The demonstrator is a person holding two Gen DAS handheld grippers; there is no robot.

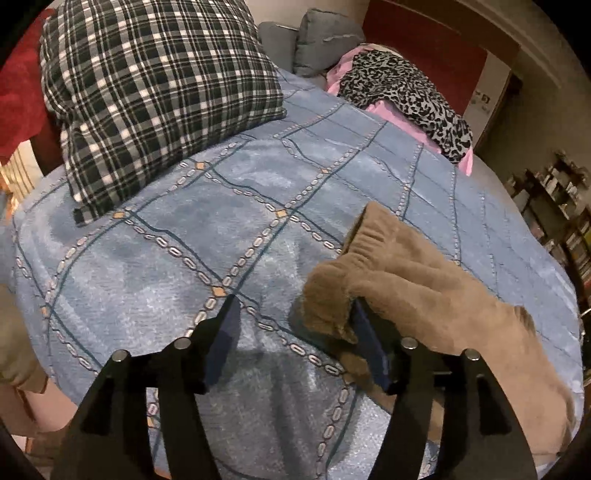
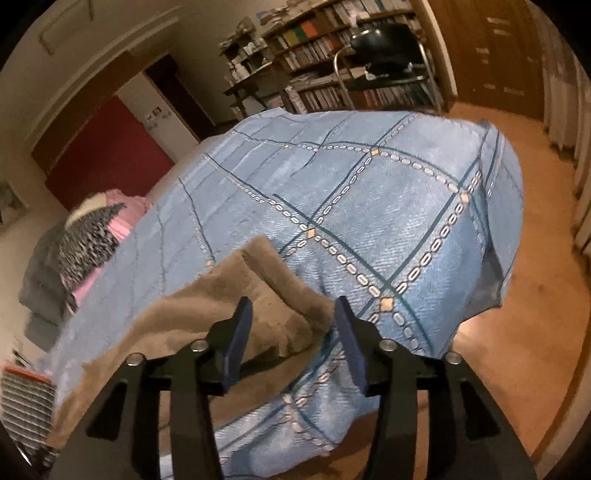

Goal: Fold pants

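Note:
Tan fleece pants point(image 1: 424, 288) lie bunched on the blue patterned bedspread point(image 1: 221, 221), their elastic waistband end towards the middle of the bed. My left gripper point(image 1: 295, 321) is open just above the bedspread. A fold of the waistband drapes over its right finger point(image 1: 364, 332), and the left finger stands free. In the right wrist view the pants point(image 2: 240, 288) lie folded over on the bedspread point(image 2: 369, 203). My right gripper point(image 2: 293, 310) is open over the folded end, with the cloth under and between the fingers and the pads apart from it.
A plaid pillow point(image 1: 147, 92) sits at the bed's far left. Leopard-print cloth point(image 1: 406, 88) lies on pink fabric at the far right, with grey cushions point(image 1: 317, 33) behind. Beyond the bed's corner are a wooden floor point(image 2: 535, 295), a bookshelf point(image 2: 332, 48) and a black chair point(image 2: 388, 48).

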